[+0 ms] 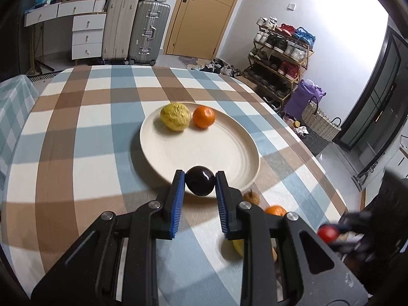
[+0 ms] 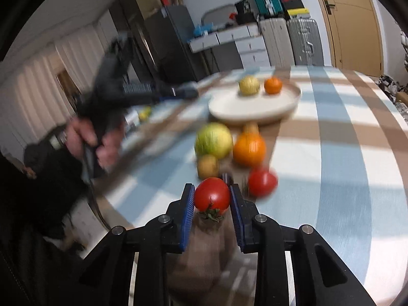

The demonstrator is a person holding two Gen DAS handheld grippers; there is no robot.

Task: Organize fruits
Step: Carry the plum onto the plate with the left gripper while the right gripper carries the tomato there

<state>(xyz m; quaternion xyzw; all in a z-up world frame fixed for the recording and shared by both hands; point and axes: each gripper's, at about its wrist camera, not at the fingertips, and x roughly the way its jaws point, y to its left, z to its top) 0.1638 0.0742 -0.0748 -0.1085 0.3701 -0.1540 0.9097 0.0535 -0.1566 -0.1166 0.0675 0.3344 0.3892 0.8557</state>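
My left gripper [image 1: 200, 181] is shut on a dark purple plum [image 1: 200, 180] and holds it over the near rim of a cream plate [image 1: 229, 150]. On the plate's far side lie a yellow bumpy fruit [image 1: 175, 116] and a small orange [image 1: 203, 116]. My right gripper [image 2: 212, 195] is shut on a red tomato [image 2: 212, 196], held above the table near its front edge. It also shows blurred in the left wrist view [image 1: 328, 233]. The plate [image 2: 255, 107] lies further ahead in the right wrist view.
Loose fruit lies on the checked tablecloth [image 2: 331, 153]: a green-yellow fruit [image 2: 213, 140], an orange [image 2: 249, 149], a small brownish fruit [image 2: 207, 166], a second tomato [image 2: 262, 181]. The left hand and gripper [image 2: 142, 91] reach across at the left. Shoe rack [image 1: 280, 53] and suitcases [image 1: 137, 30] stand beyond the table.
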